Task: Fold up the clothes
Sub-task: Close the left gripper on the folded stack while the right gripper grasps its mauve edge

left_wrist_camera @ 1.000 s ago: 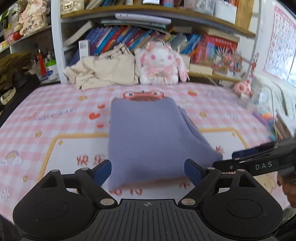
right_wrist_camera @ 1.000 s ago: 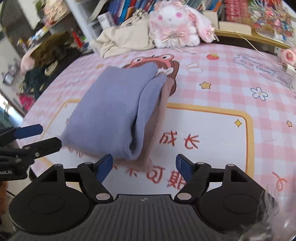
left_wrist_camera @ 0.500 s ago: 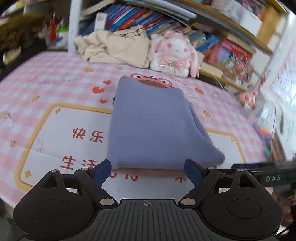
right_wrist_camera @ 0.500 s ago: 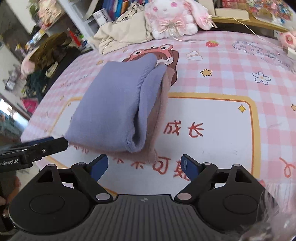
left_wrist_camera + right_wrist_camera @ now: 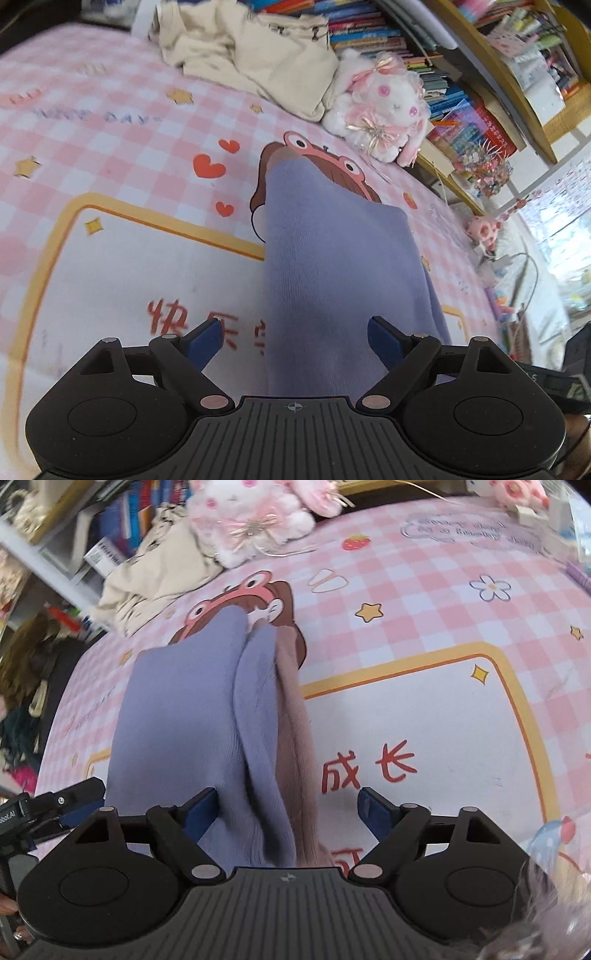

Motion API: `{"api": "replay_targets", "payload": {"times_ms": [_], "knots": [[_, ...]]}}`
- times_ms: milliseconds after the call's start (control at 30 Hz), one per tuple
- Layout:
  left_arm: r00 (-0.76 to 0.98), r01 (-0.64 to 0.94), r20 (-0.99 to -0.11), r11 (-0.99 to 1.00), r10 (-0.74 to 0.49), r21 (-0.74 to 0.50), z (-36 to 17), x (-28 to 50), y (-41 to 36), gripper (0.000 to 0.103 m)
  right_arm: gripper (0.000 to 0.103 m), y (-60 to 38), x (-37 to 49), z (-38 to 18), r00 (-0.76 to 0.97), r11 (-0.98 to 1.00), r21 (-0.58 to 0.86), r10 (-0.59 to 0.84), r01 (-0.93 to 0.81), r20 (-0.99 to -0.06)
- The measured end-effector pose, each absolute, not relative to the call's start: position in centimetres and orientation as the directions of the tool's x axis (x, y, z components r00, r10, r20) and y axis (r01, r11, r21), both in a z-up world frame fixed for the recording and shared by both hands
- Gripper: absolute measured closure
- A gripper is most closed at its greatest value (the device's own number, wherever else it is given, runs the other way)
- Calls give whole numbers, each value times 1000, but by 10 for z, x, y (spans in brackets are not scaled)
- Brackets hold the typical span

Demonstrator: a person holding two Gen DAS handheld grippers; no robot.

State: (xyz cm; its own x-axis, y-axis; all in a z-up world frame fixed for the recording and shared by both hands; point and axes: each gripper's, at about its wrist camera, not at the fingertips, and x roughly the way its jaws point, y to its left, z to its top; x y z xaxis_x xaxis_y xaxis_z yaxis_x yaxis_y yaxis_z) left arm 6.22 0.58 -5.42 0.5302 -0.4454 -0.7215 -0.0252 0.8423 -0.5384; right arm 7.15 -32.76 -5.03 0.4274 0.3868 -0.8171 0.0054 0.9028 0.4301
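Note:
A folded lilac garment with a pinkish-brown layer under its right edge lies on the pink checked mat. My left gripper hangs open over the garment's near left part, with the fabric's left edge between its blue fingers and no pad pressing. My right gripper sits low over the near right edge. Its jaws are closing, the folded layers lie between them, and the pads are still apart from the cloth. In the right wrist view the left gripper shows at the garment's left side.
A heap of beige clothes and a white-and-pink plush rabbit lie at the mat's far edge, in front of bookshelves. Dark clothing piles up beyond the mat's left side. Small toys and a cable crowd the right side.
Both grippers have come nearer and lower over the garment's near end and rolled. The left one slid along the near edge. The garment itself has not moved.

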Motion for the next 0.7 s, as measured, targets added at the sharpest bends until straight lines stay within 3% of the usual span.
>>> {"api": "replay_targets", "payload": {"times_ms": [200,267,333,400,433,467,567,700], "knots": [[482,-13,-716,814,-504,-581,-68,81,4,18,29,-323,85,-55,423,891,454,403,21,-811],[481,-9,-713,810,-510,-586,-69,84,1,20,47,-321,89,-55,416,883,468,420,15,-806],[477,-16,-715,809,-511,-588,-69,85,-3,27,54,-320,91,-56,407,870,493,444,16,-798],[465,-25,-707,790,-533,-612,-71,87,-4,40,58,-318,94,-58,398,856,516,468,18,-789],[464,-31,-707,788,-533,-615,-71,88,-5,41,63,-317,93,-56,401,857,515,469,10,-787],[466,-32,-712,794,-526,-607,-70,87,-6,45,70,-316,92,-55,405,858,514,470,1,-785],[487,10,-741,850,-464,-526,-54,81,-21,58,75,-300,80,-39,454,902,423,414,-87,-789],[507,77,-770,910,-387,-407,-33,69,-39,58,76,-279,57,-24,480,930,314,368,-192,-796]]}}
